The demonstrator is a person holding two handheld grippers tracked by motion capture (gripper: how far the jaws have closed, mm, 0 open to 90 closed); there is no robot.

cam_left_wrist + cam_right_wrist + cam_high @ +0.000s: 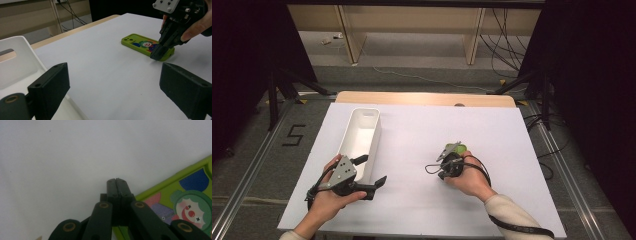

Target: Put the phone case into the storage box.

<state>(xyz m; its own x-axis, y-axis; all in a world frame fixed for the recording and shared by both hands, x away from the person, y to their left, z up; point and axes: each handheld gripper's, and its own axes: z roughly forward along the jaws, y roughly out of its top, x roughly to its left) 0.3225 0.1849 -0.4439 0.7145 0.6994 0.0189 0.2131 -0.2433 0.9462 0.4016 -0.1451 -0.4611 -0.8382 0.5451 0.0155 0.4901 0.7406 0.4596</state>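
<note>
Two tongs were at work, one in each hand. Right tongs [157,55] had their jaws pressed flat together with nothing between them, and their closed tip sat down at the near corner of the case [140,45], at its edge where it met the tabletop [422,135]; whether the tip touched the case or only the sheet beside it could not be told. Left tongs [372,171] stood with jaws spread wide and empty, one jaw over the near end of the bin [358,132] and the other over bare tabletop just beside it.

Counted: one case, one bin, one white tabletop, two hands. The left hand [328,200] and the right hand [472,181] came in from the near edge.

The case lay flat on the right half of the tabletop, well apart from the bin, printed side up. It was a lime-green phone case, oblong with rounded corners, with a raised camera block bearing round openings at its far end. Its print showed a clown face with green hair, white cheeks, a red nose and small cross marks for eyes, set among patches of blue, pink and pale purple.

The bin was white, long and narrow, with a slot handle cut in its end wall, and it lay lengthwise along the left side.
</note>
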